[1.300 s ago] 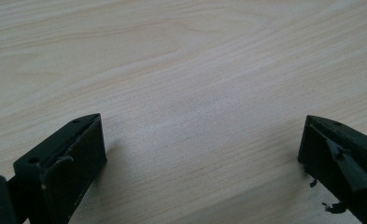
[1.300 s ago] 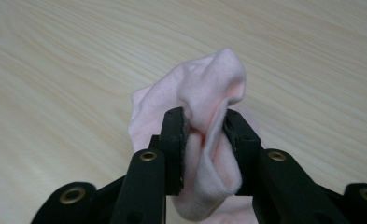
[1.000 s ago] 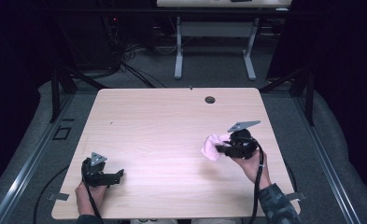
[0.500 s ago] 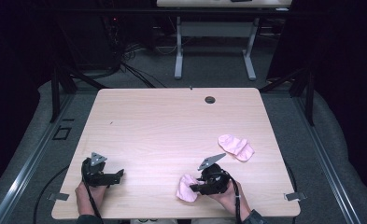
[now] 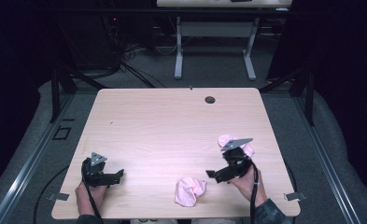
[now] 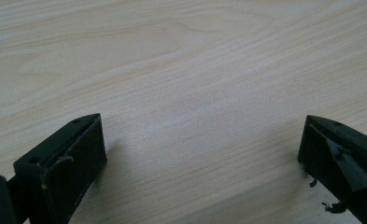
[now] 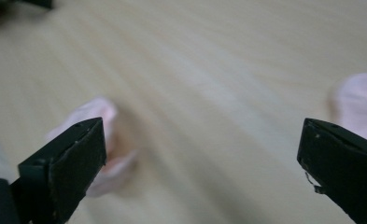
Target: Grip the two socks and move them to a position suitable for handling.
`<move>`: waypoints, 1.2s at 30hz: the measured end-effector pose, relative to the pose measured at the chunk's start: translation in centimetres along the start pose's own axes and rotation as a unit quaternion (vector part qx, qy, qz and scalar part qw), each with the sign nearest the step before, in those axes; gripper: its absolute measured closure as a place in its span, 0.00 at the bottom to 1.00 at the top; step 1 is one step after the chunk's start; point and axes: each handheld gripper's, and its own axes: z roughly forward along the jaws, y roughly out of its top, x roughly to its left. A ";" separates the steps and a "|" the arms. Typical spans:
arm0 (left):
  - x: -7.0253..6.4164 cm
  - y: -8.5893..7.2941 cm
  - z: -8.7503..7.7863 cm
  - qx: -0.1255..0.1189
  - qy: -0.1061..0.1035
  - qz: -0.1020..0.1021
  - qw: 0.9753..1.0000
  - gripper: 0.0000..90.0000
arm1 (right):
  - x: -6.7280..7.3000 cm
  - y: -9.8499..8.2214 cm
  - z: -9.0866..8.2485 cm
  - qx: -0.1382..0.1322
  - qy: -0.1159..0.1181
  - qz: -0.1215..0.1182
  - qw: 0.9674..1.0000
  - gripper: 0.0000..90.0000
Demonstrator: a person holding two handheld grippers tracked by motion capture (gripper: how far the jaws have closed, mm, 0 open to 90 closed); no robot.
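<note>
The right gripper (image 5: 213, 175) hangs low over the pale wooden table (image 5: 172, 126) with its two black jaws spread as wide as they go; they have just been opening, and nothing lies between them now. Just ahead of and below its jaw tips in the high view sits a crumpled, soft pink cloth piece, sock-like (image 5: 189, 191), lying loose on the wood near the table's near edge, apart from both pads. In the right gripper view that same pink cloth (image 7: 99, 140) shows blurred just past the left jaw, outside the gap rather than in it, which fits a piece set down and let go. A second pink cloth piece of the same soft material (image 5: 228, 140) lies behind the right gripper's body, partly hidden by its grey plate; in the right gripper view it appears beyond the right jaw (image 7: 358, 105). The two pieces lie well apart, so the work looks like bringing them together or pairing them, with the far one the likely next pick. The left gripper (image 5: 118, 175) rests at the table's near left corner, well away from both cloths, its jaws open wide over bare wood (image 6: 190, 93), seemingly waiting its turn.
</note>
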 end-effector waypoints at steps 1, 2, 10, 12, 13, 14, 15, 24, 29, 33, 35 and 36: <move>0.0 0.0 0.0 0.000 0.000 0.000 1.000 0.01 | -1.1 0.2 -0.4 -0.002 -0.012 0.007 1.000 0.00; 0.0 0.0 0.0 0.000 0.000 0.000 1.000 0.01 | -1.1 0.2 -0.4 -0.002 -0.012 0.007 1.000 0.00; 0.0 0.0 0.0 -0.001 0.000 -0.001 1.000 0.01 | -8.7 0.6 -0.3 0.006 -0.103 0.075 0.992 0.00; 0.0 0.0 0.0 -0.001 0.000 -0.001 1.000 0.01 | -10.4 0.1 0.9 0.020 -0.115 0.096 0.988 0.06; 0.0 0.0 0.0 -0.001 0.000 -0.001 1.000 0.01 | -10.7 0.0 1.4 0.019 -0.119 0.100 0.988 0.08; 0.0 0.0 0.0 -0.001 0.000 -0.001 1.000 0.01 | -11.0 -0.1 1.8 0.028 -0.128 0.103 0.986 0.11; 0.0 0.0 0.0 -0.001 0.000 -0.001 1.000 0.01 | -11.2 -0.2 2.2 0.030 -0.129 0.106 0.986 0.15; 0.0 0.0 0.0 0.000 0.000 0.000 1.000 0.01 | -11.6 -0.4 4.3 0.065 -0.157 0.094 0.981 0.36; 0.0 0.0 0.0 0.000 0.000 -0.002 1.000 0.01 | -11.3 -0.6 4.6 0.067 -0.173 0.082 0.979 0.48; 0.0 0.0 0.0 0.000 0.000 -0.002 1.000 0.01 | -11.5 -0.8 4.2 0.070 -0.188 0.076 0.977 0.72; 0.0 0.0 0.0 0.000 0.000 0.000 1.000 0.01 | -11.7 -0.9 4.0 0.068 -0.187 0.077 0.977 0.82; 0.0 0.0 0.0 0.000 0.000 0.000 1.000 0.01 | -11.7 -0.9 3.9 0.063 -0.186 0.080 0.977 0.86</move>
